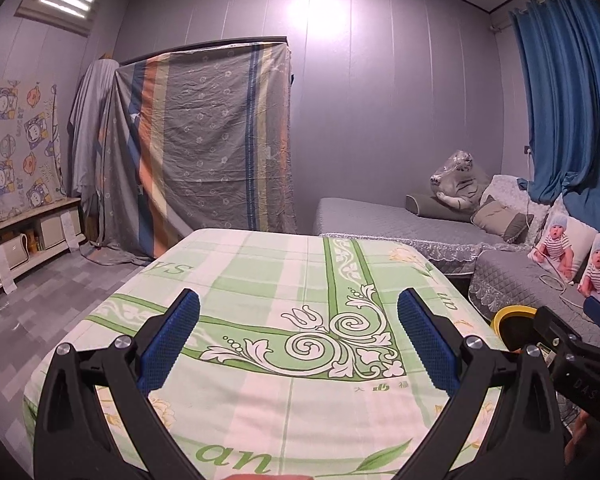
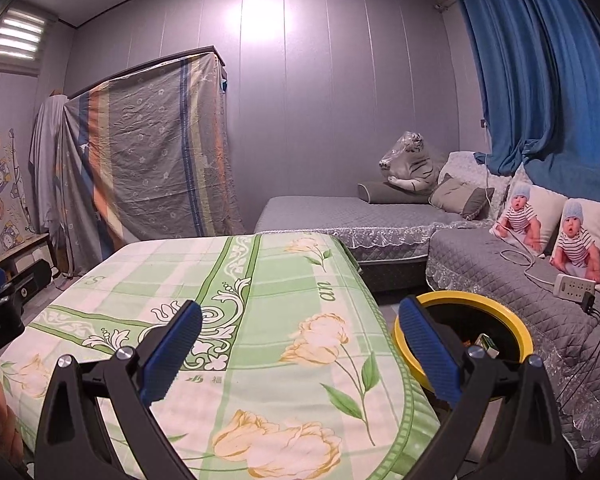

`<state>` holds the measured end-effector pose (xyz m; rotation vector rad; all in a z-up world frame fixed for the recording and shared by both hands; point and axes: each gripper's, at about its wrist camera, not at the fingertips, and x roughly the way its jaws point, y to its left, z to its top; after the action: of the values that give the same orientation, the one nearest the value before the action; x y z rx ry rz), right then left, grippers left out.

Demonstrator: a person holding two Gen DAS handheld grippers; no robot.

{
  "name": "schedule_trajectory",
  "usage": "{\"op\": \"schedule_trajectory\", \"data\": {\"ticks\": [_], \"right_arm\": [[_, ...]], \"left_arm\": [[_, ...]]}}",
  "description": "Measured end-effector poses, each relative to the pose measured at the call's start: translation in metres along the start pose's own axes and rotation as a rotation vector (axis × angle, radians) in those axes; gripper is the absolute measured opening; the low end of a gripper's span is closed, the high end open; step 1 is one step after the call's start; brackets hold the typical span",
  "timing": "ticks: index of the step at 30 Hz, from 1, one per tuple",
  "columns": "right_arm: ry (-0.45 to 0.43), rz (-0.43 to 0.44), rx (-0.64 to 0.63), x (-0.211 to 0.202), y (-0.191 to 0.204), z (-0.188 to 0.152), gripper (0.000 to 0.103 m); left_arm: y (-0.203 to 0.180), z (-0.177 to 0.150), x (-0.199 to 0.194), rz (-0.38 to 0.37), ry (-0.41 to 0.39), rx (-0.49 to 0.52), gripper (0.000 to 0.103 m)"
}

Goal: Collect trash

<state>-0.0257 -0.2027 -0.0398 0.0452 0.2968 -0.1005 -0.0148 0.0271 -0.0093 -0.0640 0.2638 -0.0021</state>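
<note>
My left gripper (image 1: 298,344) is open and empty above a table under a green and white floral cloth (image 1: 260,280). My right gripper (image 2: 300,348) is open and empty over the table's right end (image 2: 280,300). A yellow-rimmed trash bin (image 2: 516,332) stands on the floor right of the table, with a small green and white carton (image 2: 487,345) and other scraps inside. The bin's rim (image 1: 508,316) shows in the left wrist view behind the right gripper's body (image 1: 572,356). No loose trash shows on the cloth.
A grey quilted sofa (image 2: 480,264) with baby-print pillows (image 2: 540,220), a power strip (image 2: 572,284) and cables stands right of the bin. A grey bed (image 1: 400,224) with a plush tiger (image 1: 460,184) is behind. A sheet-draped wardrobe (image 1: 204,140) and low shelf (image 1: 20,240) stand left.
</note>
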Motion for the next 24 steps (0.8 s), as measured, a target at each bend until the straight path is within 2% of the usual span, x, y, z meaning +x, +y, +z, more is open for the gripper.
{"op": "schedule_trajectory", "data": {"ticks": [8,24], "right_arm": [[0.019,-0.019,0.017,0.0039,-0.0033,-0.0029,0.095],[0.018,-0.015,0.007,0.0049,-0.0002,-0.0057,0.095]], "left_arm": [[-0.0061,-0.0009,0.0054,-0.044,0.034,-0.002,0.095],[-0.0017,-0.0018,0.0062,-0.032,0.037,-0.006,0.095]]}}
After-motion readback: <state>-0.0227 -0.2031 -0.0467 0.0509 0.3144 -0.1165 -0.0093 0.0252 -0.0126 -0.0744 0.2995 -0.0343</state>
